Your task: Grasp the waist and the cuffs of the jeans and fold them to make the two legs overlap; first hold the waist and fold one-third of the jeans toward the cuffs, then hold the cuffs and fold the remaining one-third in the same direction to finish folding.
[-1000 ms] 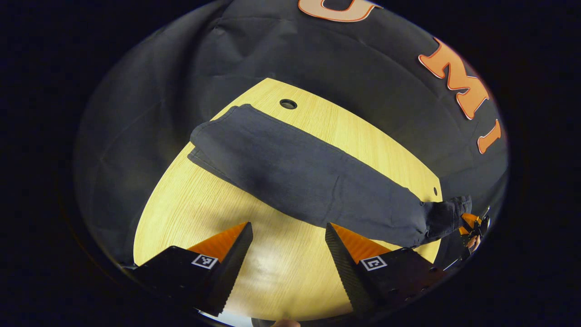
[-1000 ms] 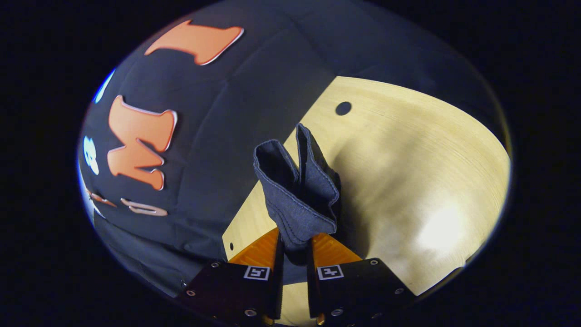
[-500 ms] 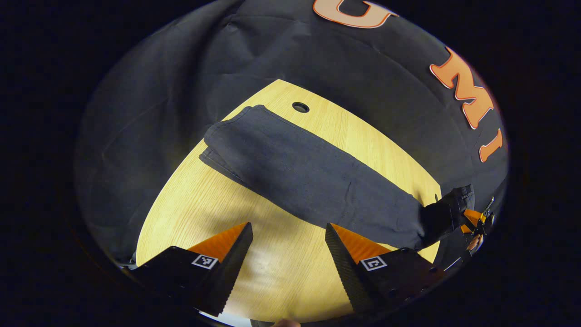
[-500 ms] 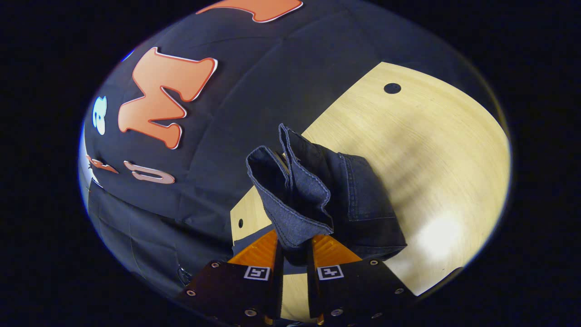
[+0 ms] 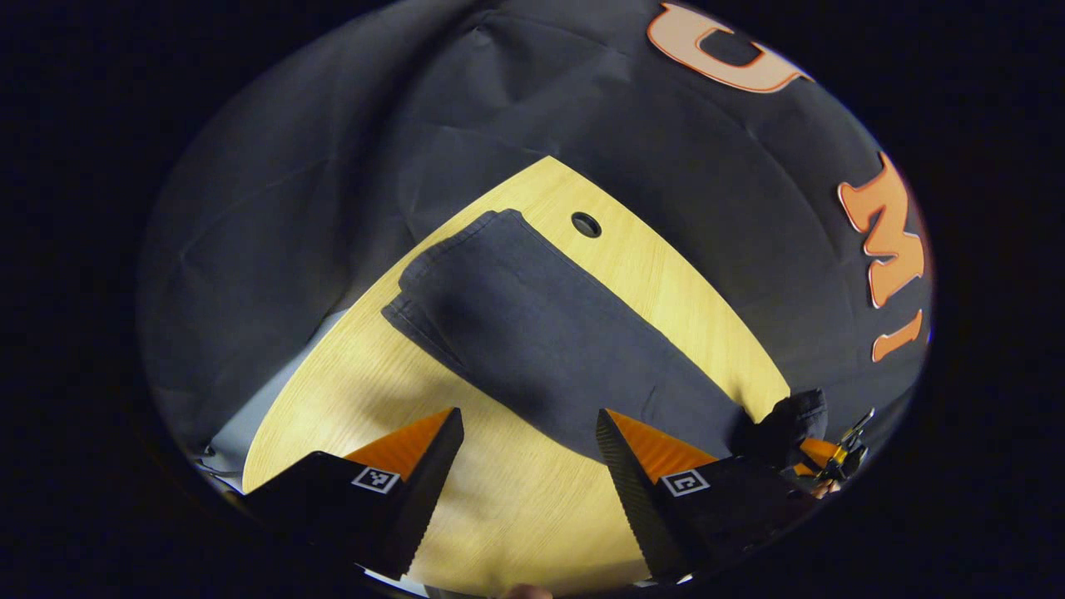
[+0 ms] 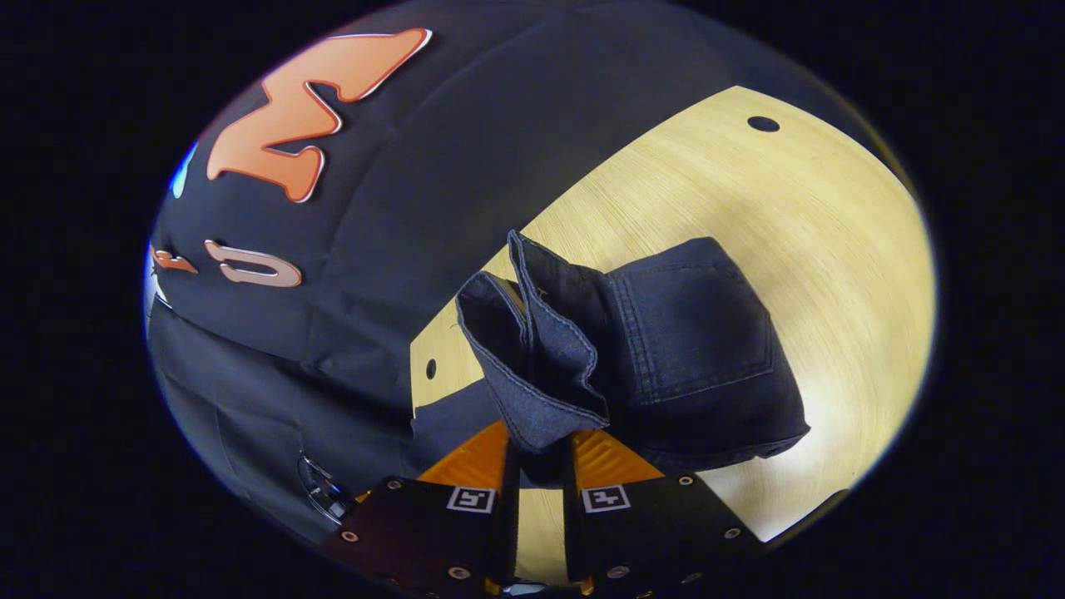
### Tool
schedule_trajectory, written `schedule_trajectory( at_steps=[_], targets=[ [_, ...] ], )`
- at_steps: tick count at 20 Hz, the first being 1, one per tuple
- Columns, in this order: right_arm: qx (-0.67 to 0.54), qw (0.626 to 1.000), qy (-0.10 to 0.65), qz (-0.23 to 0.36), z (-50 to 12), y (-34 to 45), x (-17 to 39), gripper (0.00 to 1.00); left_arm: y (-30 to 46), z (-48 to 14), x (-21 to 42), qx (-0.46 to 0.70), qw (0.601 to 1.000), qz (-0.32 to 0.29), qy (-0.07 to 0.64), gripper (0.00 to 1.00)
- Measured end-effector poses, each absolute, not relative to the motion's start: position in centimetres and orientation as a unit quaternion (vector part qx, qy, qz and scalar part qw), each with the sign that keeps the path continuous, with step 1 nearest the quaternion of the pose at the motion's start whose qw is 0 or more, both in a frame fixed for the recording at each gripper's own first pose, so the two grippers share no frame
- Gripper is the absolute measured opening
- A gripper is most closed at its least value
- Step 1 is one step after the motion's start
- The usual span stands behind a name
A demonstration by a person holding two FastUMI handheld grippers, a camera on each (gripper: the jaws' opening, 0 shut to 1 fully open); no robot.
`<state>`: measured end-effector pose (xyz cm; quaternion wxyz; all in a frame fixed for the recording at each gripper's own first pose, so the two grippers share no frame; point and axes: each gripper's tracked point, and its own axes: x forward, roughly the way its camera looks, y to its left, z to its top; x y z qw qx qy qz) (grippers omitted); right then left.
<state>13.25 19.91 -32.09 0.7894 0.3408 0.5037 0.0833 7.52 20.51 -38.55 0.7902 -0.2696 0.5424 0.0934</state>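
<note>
Here the left gripper (image 5: 526, 449) hangs w/ fingers spread wide, gripping nothing, over the bare front part of the bench (image 5: 366, 391). The jeans (image 5: 541, 341) lie as a long dark band across the bench, cuff end near the far left corner by a round hole (image 5: 586, 224), running toward the right edge. There the right gripper (image 6: 539, 466) is pinched tight on the bunched waist (image 6: 532, 366), lifted off the wood, w/ a back pocket (image 6: 699, 324) draped to its right above the benchtop.
</note>
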Motion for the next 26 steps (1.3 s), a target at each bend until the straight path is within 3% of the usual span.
schedule_trajectory(
  at_steps=[4, 7, 11, 13, 14, 16, 19, 20, 21, 25, 26],
  targets=[
    [0.324, 0.783, 0.526, 0.066, -35.2, 22.6, 12.9, 0.24, 23.1, -39.2, 9.0, -0.291, 0.767, 0.123, 0.558, 0.98],
    [0.330, 0.778, 0.534, 0.020, -37.5, 23.3, 13.4, 0.24, 25.6, -41.3, 10.0, -0.297, 0.739, 0.162, 0.583, 0.98],
    [0.356, 0.762, 0.541, 0.014, -37.0, 24.5, 12.8, 0.20, 27.8, -44.5, 10.8, -0.282, 0.716, 0.196, 0.608, 0.98],
    [0.381, 0.747, 0.544, 0.033, -36.5, 25.8, 12.7, 0.38, 28.3, -45.0, 10.9, -0.272, 0.707, 0.211, 0.618, 0.98],
    [0.383, 0.744, 0.546, 0.039, -36.6, 26.3, 12.6, 0.62, 28.3, -45.4, 11.0, -0.264, 0.702, 0.217, 0.625, 0.98],
    [0.368, 0.753, 0.544, 0.036, -37.0, 26.4, 12.2, 0.73, 28.2, -46.2, 11.0, -0.247, 0.693, 0.225, 0.639, 0.98],
    [0.346, 0.770, 0.535, 0.036, -36.6, 25.7, 12.1, 0.83, 28.1, -46.9, 11.7, -0.225, 0.684, 0.246, 0.649, 0.96],
    [0.340, 0.777, 0.528, 0.035, -36.1, 25.0, 12.1, 0.74, 28.1, -46.9, 11.4, -0.212, 0.681, 0.249, 0.655, 0.96],
    [0.336, 0.784, 0.521, 0.036, -35.4, 24.3, 12.2, 0.84, 27.9, -47.1, 11.2, -0.198, 0.677, 0.254, 0.662, 0.94],
    [0.321, 0.806, 0.497, 0.037, -33.0, 22.3, 12.2, 0.84, 27.2, -47.4, 11.5, -0.163, 0.679, 0.255, 0.669, 0.95],
    [0.315, 0.810, 0.493, 0.040, -32.6, 22.0, 12.0, 0.85, 26.8, -47.5, 11.8, -0.160, 0.684, 0.245, 0.668, 0.84]
  ],
)
